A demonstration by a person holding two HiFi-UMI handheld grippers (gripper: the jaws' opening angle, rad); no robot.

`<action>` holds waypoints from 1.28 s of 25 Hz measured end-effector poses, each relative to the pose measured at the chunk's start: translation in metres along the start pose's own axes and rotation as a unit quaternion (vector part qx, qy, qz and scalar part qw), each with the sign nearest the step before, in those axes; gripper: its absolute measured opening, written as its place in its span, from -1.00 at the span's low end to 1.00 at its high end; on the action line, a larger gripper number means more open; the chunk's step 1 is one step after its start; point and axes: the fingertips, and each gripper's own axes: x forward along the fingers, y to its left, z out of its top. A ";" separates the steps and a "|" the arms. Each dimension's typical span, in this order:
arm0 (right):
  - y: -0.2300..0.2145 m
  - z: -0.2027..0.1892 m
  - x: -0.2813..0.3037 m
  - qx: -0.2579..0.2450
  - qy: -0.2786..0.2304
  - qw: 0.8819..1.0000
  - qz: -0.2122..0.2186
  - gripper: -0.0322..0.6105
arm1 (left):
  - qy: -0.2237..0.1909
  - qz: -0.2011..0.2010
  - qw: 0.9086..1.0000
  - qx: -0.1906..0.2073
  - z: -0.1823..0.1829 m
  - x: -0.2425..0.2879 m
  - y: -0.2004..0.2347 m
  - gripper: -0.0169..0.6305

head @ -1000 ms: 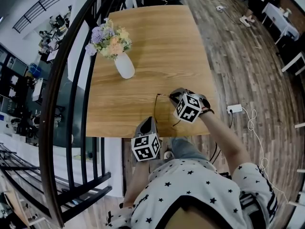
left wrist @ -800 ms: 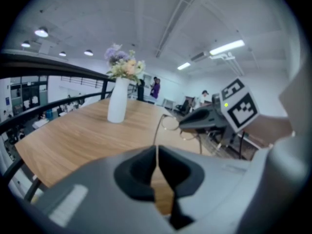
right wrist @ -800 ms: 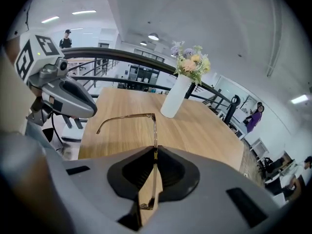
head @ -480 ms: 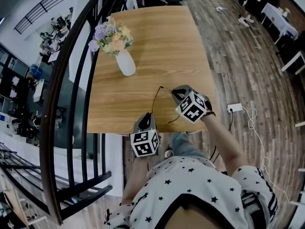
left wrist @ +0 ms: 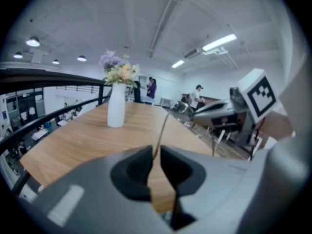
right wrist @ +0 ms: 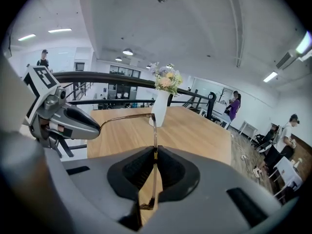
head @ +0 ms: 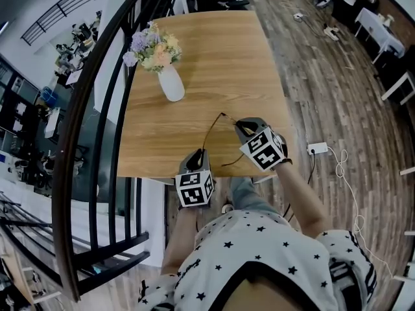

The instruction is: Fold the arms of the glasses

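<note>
I see white bottle-shaped vase (head: 172, 87) far-left on rectangular wooden table (head: 220, 50); thin wire-framed glasses (right wrist: 154, 133) over its near edge, between left gripper (head: 199, 154) and right gripper (head: 238, 126).

no legible words, numbers or brands anywhere, only black-and-white square code patterns on the cubes of the left tongs (head: 199, 154) and right tongs (head: 239, 126)

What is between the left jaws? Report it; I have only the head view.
Observer: The left gripper is shut on the thin glasses arm.
Operator: Now the right one.
Observer: The right gripper is shut on the frame, which rises upright out of its jaws.
Operator: Give me the arm's angle.
Observer: In the right gripper view it juts sideways from the frame, roughly square to it: not folded.
</note>
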 end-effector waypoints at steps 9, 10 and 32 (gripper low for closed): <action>-0.003 0.007 -0.007 0.009 -0.009 1.000 -0.007 -0.80 | -0.012 0.001 1.000 0.015 0.009 -0.003 -0.003 -0.83; -0.002 0.007 -0.007 0.011 -0.010 1.000 -0.007 -0.80 | -0.012 0.000 1.000 0.015 0.009 -0.003 -0.003 -0.83; -0.001 0.020 -0.004 0.022 -0.034 0.999 -0.011 -0.80 | 0.005 -0.051 0.998 0.045 0.010 0.006 -0.039 -0.86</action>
